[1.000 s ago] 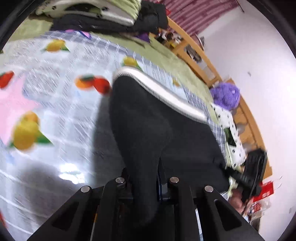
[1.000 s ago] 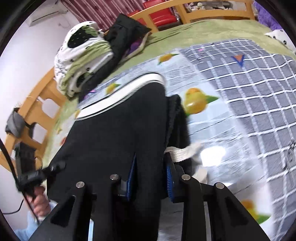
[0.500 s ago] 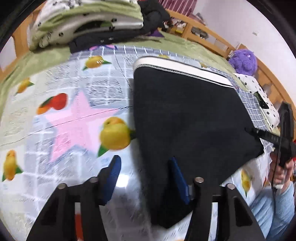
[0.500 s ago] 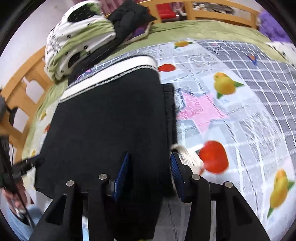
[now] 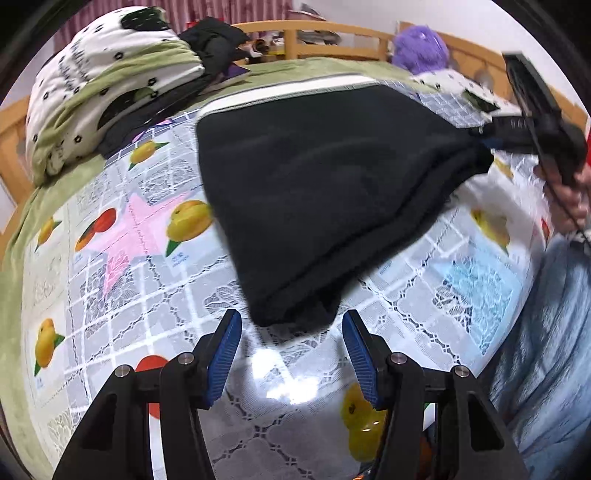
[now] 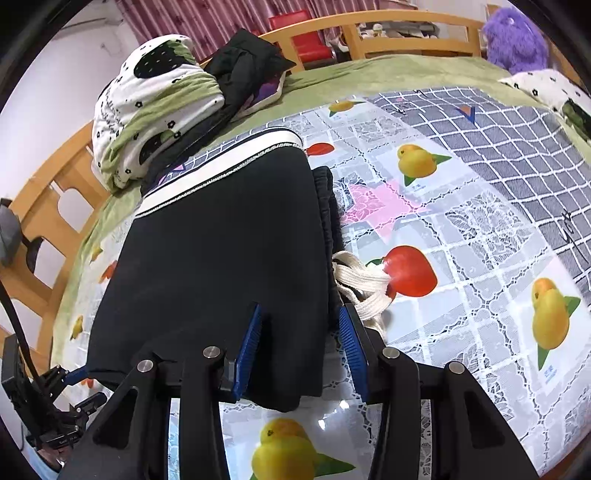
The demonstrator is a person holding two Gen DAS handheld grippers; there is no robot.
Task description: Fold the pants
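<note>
The black pants [image 5: 325, 184] lie folded on the fruit-print bedcover [image 5: 122, 295], with a white striped hem at the far edge. My left gripper [image 5: 291, 328] is open, and the near corner of the pants lies just beyond its blue pads. My right gripper [image 6: 301, 325] is open around the near edge of the pants [image 6: 221, 266]; the pads stand apart from the cloth. A white drawstring [image 6: 362, 284] sticks out on the right. The right gripper [image 5: 517, 129] also shows in the left wrist view, at the far corner.
A folded green and white quilt [image 6: 155, 110] and dark clothes [image 6: 247, 62] are piled at the back. A purple plush toy [image 6: 513, 37] sits by the wooden bed rail [image 6: 406, 22]. The other gripper [image 6: 48, 406] shows at lower left.
Both grippers have let go of the pants and opened. The left gripper has drawn back from the corner. The pants now lie flat on the cover.
</note>
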